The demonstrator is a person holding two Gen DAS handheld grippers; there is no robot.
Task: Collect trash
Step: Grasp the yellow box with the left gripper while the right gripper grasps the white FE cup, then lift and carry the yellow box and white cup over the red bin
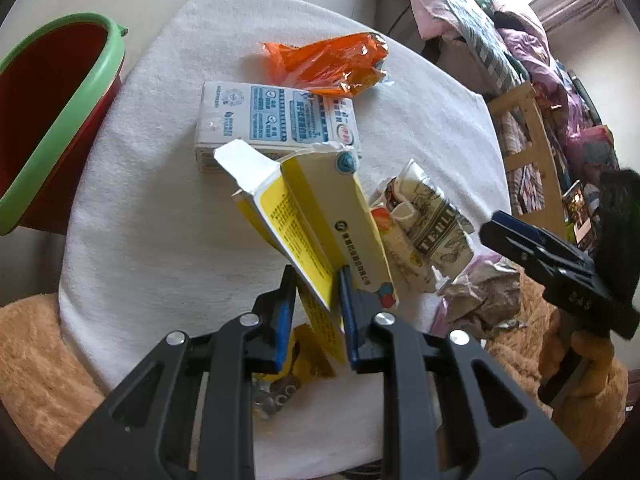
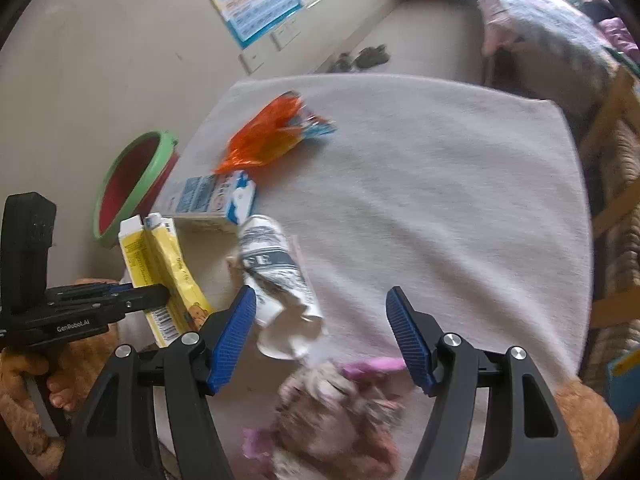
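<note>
In the left wrist view, the left gripper (image 1: 316, 280) has its fingers clamped on a yellow carton (image 1: 320, 216), lifted above the white cloth (image 1: 160, 200). Just behind the carton lies a blue-and-white box (image 1: 272, 120), an orange wrapper (image 1: 328, 62) beyond it, and a crushed paper cup (image 1: 432, 220) just right of the carton. The red bin (image 1: 60, 120) stands off the cloth's left edge. In the right wrist view, the right gripper (image 2: 320, 316) hangs with fingers wide apart above the paper cup (image 2: 276, 272) and a crumpled paper wad (image 2: 336, 408).
</note>
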